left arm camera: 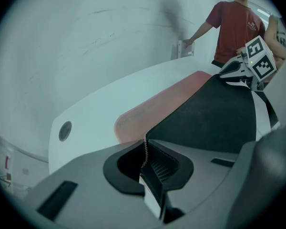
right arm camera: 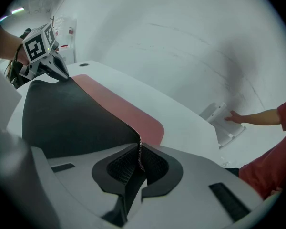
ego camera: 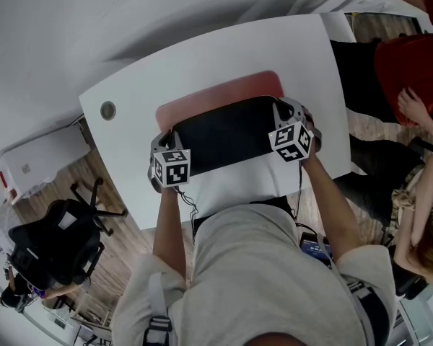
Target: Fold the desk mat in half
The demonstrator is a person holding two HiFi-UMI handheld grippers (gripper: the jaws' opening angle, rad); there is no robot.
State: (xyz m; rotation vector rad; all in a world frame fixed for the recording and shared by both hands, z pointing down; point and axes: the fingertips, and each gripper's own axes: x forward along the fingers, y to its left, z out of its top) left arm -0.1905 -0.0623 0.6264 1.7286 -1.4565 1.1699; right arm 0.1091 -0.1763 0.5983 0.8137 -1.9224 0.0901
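White wall [ego camera: 58, 20]; white table [ego camera: 130, 125]; wood floor [ego camera: 123, 254]; black office chair [ego camera: 58, 240] at left.

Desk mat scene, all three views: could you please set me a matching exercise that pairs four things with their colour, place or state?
Things:
1. left gripper
2. desk mat underside
3. desk mat top face
4. round cap

Colour, place or state:
A. pink
B. set in the table, left of the mat
C. black
D. shut on a mat corner

Pairs: 1-D, 2-C, 3-A, 4-B.
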